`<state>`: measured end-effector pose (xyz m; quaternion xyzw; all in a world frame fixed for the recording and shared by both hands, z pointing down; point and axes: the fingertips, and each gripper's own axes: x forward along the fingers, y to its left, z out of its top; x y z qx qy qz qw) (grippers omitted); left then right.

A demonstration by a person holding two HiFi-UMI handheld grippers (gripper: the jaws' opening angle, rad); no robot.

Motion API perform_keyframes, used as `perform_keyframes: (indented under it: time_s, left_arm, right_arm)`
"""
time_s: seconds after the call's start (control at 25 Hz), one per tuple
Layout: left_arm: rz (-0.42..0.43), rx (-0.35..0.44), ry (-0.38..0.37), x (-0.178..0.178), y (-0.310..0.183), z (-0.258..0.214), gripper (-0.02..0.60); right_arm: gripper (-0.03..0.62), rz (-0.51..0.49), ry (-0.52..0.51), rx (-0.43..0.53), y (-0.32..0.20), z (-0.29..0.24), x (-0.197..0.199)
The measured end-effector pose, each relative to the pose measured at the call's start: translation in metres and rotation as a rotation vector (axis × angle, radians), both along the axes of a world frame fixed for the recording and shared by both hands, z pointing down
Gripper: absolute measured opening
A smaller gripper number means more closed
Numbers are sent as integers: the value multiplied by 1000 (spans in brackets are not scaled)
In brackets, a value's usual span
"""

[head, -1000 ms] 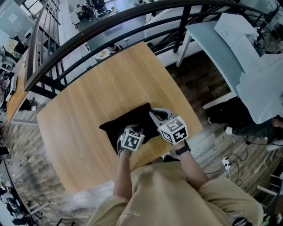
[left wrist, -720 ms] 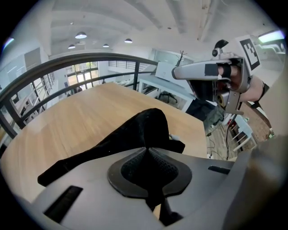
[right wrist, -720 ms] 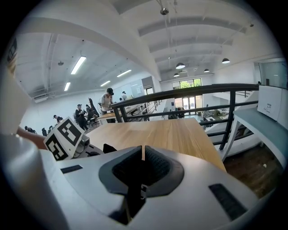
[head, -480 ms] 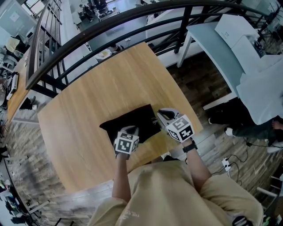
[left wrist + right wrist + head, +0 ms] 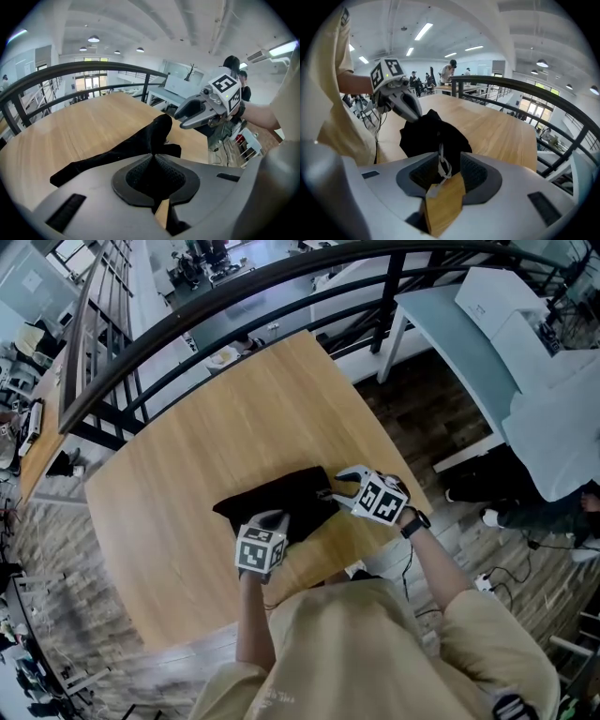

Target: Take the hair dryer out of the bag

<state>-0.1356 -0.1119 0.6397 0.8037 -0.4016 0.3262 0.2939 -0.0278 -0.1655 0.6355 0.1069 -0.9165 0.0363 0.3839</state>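
**Left tool pinches the bag, right tool parted around its cord**

The left tool (image 5: 272,518) is closed tight on a fold of the black bag (image 5: 281,498). In the left gripper view the fabric runs straight into the seam between its 2 pads and stands up off the bench (image 5: 206,418) in a peak. The right tool (image 5: 339,484) has just been opening. Its jaws stand partly apart, with wood grain showing through the gap. A white cord (image 5: 442,165) from the bag hangs looped between them, and the pads do not squeeze it.

The bag lies on the near right part of the bench, between the 2 tools. The left tool is at its near side and the right tool at its right-hand corner.

The hair dryer shows in no view. The fabric is too dark to make out an opening or any bulge. In the head view the left tool covers the bag's near end, and the person's torso (image 5: 347,652) cuts off part of the bench's near edge.

The bench's right edge runs just beside the right tool. Wood stretches far and left of the bag to the far edge. Beyond that edge curves a dark railing (image 5: 511,83).
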Motion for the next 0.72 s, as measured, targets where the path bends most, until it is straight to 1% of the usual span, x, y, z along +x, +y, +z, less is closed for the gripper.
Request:
perform_keyframes:
  time_s: [0.16, 0.32, 0.4, 0.48, 0.72]
  left_arm:
    - [8, -5, 4, -1, 5, -5, 23]
    - [16, -14, 16, -2, 11, -8, 24]
    - [10, -13, 22, -3, 12, -9, 25]
    - [0, -12, 28, -4, 12, -10, 24]
    - [-15, -13, 36, -6, 11, -10, 25]
  right_arm:
    - [127, -97, 52, -5, 1, 21, -7]
    - [127, -199, 131, -4, 2, 43, -15]
    - [127, -232, 160, -5, 1, 52, -18]
    - [129, -263, 180, -10, 1, 59, -18]
    - [163, -389, 228, -40, 12, 74, -21]
